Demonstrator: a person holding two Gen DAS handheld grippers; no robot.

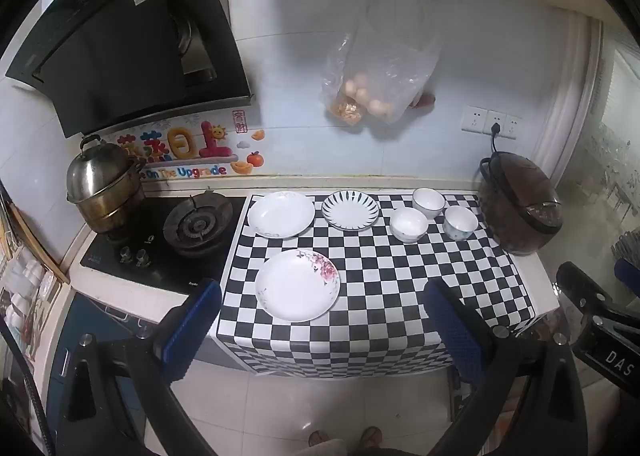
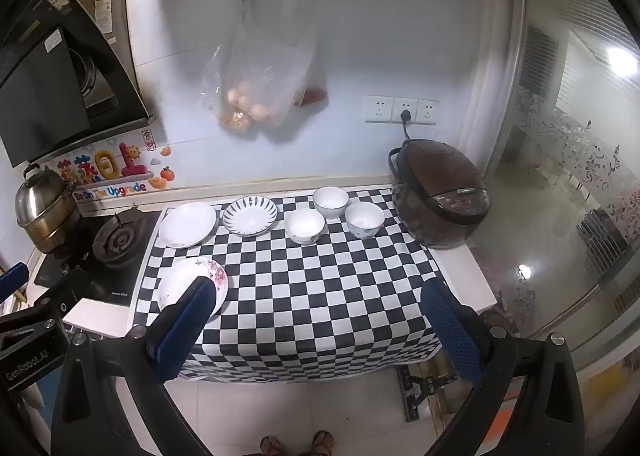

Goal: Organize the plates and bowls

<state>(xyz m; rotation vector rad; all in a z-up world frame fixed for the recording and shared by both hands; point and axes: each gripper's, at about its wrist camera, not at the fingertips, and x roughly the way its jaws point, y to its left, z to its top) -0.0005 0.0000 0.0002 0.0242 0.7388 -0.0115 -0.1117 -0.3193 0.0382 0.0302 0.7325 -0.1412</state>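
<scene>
On the checkered cloth [image 1: 380, 296] lie three plates: a white plate with pink flowers [image 1: 297, 285] [image 2: 180, 280] near the front, a plain white plate [image 1: 281, 214] [image 2: 187, 224] at the back left, and a plate with a striped rim [image 1: 351, 210] [image 2: 250, 215] beside it. Three white bowls [image 1: 409, 224] [image 1: 428, 203] [image 1: 461, 222] [image 2: 305, 226] [image 2: 330, 202] [image 2: 364, 219] cluster to the right. My left gripper [image 1: 320, 320] and my right gripper [image 2: 320, 324] hover open in front of the counter, both with nothing between the fingers.
A brown rice cooker [image 1: 520, 208] [image 2: 444, 196] stands at the right end of the counter. A gas hob [image 1: 198, 222] with a steel steamer pot [image 1: 102, 188] is at the left. A plastic bag of eggs [image 1: 376, 80] hangs on the wall. A person's feet [image 2: 296, 444] show below.
</scene>
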